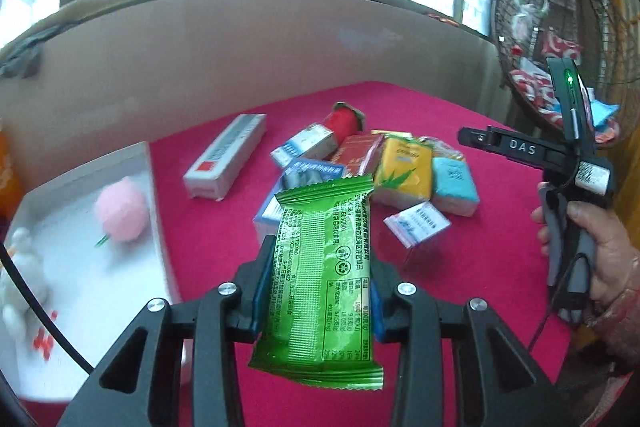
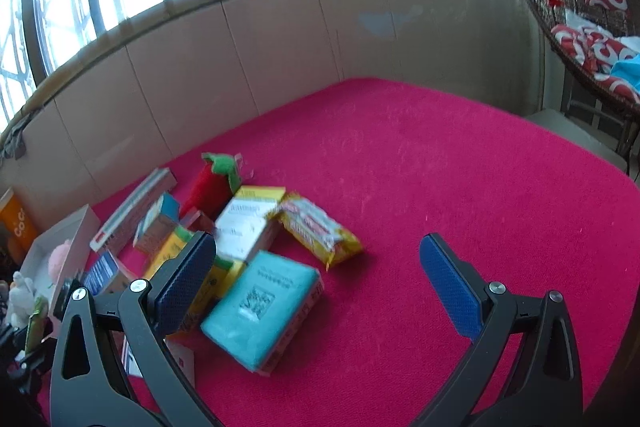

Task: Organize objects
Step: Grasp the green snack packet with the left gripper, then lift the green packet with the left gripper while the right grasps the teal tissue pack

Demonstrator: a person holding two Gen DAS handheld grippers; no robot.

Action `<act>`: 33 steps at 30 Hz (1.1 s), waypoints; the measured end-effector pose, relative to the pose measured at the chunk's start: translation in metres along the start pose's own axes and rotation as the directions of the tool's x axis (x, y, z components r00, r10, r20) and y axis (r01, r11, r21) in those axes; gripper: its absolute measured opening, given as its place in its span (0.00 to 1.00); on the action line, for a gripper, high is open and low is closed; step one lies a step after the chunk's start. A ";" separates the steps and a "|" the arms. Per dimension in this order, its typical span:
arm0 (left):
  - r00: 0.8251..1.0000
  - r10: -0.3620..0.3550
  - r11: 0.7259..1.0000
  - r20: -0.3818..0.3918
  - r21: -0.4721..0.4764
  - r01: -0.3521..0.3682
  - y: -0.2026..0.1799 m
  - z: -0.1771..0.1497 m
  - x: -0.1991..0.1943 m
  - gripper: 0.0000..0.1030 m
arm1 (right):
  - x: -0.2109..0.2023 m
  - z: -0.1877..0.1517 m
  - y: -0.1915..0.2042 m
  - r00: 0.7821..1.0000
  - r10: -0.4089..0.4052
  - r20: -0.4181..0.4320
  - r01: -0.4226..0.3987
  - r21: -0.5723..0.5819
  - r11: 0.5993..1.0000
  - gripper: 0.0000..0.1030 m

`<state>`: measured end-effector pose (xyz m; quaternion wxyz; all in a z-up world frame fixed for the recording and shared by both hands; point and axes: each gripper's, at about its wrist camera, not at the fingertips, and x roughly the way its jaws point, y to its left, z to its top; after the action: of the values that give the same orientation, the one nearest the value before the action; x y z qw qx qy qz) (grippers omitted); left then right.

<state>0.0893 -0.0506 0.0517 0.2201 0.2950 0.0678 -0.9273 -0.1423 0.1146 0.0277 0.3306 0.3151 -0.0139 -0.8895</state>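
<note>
My left gripper is shut on a green snack packet and holds it above the red table. A white box at the left holds a pink plush and a white plush toy. A pile of small boxes and packs lies mid-table: a yellow pack, a teal pack, a red plush strawberry, a long white box. My right gripper is open and empty above the teal pack, and it also shows in the left wrist view.
A yellow snack bag lies right of the pile. A cardboard wall stands behind the table, with windows above. A wicker hanging chair with red cushions is at the far right. An orange box stands at the left.
</note>
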 end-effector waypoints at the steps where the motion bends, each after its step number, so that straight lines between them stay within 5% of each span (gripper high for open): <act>1: 1.000 0.024 1.000 0.003 0.006 -0.024 -0.001 -0.005 -0.001 0.37 | 0.002 -0.002 -0.001 1.000 -0.001 -0.030 0.001 -0.004 1.000 1.00; 7: 0.998 0.068 0.997 -0.007 -0.027 -0.068 0.006 -0.012 0.000 0.37 | 0.005 -0.016 0.009 0.985 0.019 -0.174 -0.034 -0.084 0.996 1.00; 19: 0.996 0.090 0.996 0.012 -0.015 -0.090 0.004 -0.012 -0.003 0.37 | 0.044 -0.023 0.049 0.953 -0.082 -0.291 0.016 -0.221 0.975 0.92; 22: 0.996 0.089 0.996 0.014 -0.027 -0.088 0.006 -0.012 -0.004 0.37 | 0.043 -0.021 0.043 0.953 -0.092 -0.288 0.032 -0.206 0.978 0.81; 24: 0.996 0.089 0.996 0.016 -0.031 -0.088 0.006 -0.012 -0.004 0.37 | 0.039 -0.021 0.038 0.957 -0.089 -0.274 0.032 -0.204 0.978 0.59; 33: 0.994 0.101 0.994 0.032 -0.040 -0.100 0.007 -0.012 -0.008 0.37 | 0.025 -0.017 0.003 0.966 0.002 -0.260 -0.028 -0.094 0.995 0.52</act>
<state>0.1041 -0.0505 0.0463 0.2731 0.2778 0.0667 -0.9186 -0.1459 0.1003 0.0011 0.3511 0.4123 0.0701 -0.8377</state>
